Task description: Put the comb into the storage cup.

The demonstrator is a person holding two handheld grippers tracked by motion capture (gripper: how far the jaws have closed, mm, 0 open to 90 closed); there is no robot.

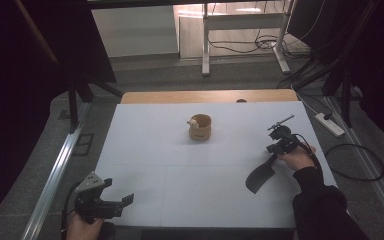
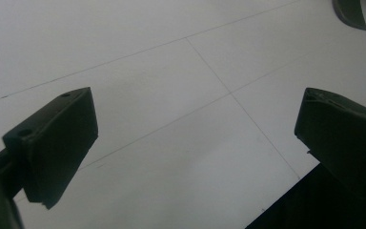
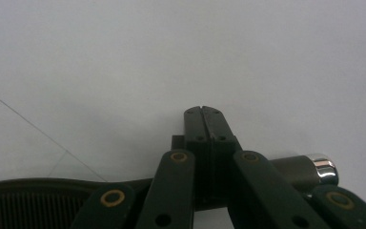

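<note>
Spatula is lying flat near the right edge of the white surface, its dark blade pointing toward the near edge and its handle sitting clamped between the tight-closed jaws of the right gripper. Left gripper is hovering over the near left corner, jaws spread wide and holding nothing. Wooden cup is standing near the far edge.

Small wooden cup upright at frame centre on white table, something pale inside. White power strip on grey floor, right of frame. White desk legs at top.
</note>
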